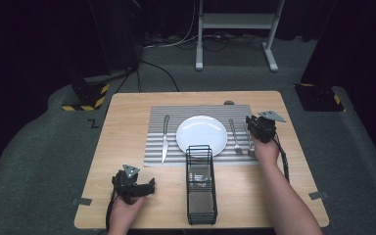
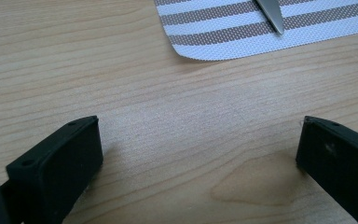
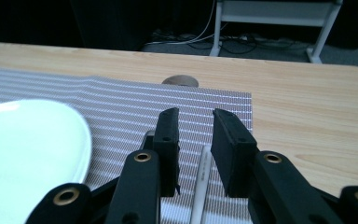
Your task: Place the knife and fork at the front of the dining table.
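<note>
While the right claw hangs part-open over the spoon lying on the mat right of the plate, gripping nothing, the left claw gapes empty. Thin, stiff, slippery steel: take the handle mid-length.

A lab or studio recording bay staged as a dining place, not a real home.

A small light wooden surface stands alone on grey carpet, ringed by black curtains; black stand bases with yellow-and-black hazard tape flank it, loose cables trail across the floor, and a white metal frame stands behind. Tape marks sit at the surface's corners, and a grey-and-white striped placemat carries a neat setting.
</note>
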`<act>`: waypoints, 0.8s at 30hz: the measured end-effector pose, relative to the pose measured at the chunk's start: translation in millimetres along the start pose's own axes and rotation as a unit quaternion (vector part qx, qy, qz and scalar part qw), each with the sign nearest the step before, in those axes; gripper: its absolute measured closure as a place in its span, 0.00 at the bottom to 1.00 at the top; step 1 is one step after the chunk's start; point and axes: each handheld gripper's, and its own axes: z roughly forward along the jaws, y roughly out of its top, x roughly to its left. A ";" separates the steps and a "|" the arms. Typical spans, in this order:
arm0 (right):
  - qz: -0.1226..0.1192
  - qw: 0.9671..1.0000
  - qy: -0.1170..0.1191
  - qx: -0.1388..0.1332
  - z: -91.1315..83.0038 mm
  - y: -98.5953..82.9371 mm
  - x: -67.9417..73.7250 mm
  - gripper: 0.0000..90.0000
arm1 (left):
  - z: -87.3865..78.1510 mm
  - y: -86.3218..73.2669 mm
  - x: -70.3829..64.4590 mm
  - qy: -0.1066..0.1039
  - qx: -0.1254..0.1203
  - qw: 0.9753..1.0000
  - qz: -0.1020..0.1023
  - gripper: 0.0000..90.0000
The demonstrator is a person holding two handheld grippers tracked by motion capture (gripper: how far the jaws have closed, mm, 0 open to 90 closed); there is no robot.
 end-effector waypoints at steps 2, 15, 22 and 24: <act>-0.010 1.000 0.000 0.000 -11.2 -3.6 3.0 0.78 | 0.0 0.0 0.0 0.000 0.000 1.000 0.000 0.00; -0.017 0.999 -0.013 0.039 -84.4 -52.3 18.2 0.62 | 0.0 0.1 0.0 0.000 0.000 1.000 0.001 0.00; -0.028 0.994 -0.022 0.105 -92.9 -78.3 24.7 0.72 | 0.1 0.2 0.2 -0.001 0.000 1.000 0.002 0.00; -0.024 0.993 -0.022 0.115 -85.6 -79.1 23.8 0.74 | 0.1 0.2 0.2 -0.001 0.000 1.000 0.001 0.00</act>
